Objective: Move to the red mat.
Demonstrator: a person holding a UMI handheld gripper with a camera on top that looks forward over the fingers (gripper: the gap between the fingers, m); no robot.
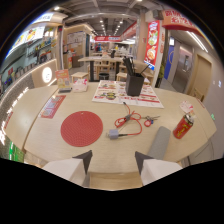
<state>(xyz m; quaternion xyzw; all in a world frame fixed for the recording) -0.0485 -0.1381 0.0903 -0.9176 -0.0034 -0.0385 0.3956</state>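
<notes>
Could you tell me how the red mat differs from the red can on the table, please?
The red mat is a flat round disc lying just beyond the open gripper, while the red can is a small cylinder off to the right. The mat is plain red and much broader; the can carries markings and a pale top. Both rest on the wooden table.

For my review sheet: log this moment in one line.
claw open, empty | red mat ahead on table, not reached | red cable beside mat

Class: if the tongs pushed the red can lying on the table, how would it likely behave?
The can lies on its side, so it would probably roll rather than slide. It looks small, likely light. The open tongs are well short of it.
</notes>
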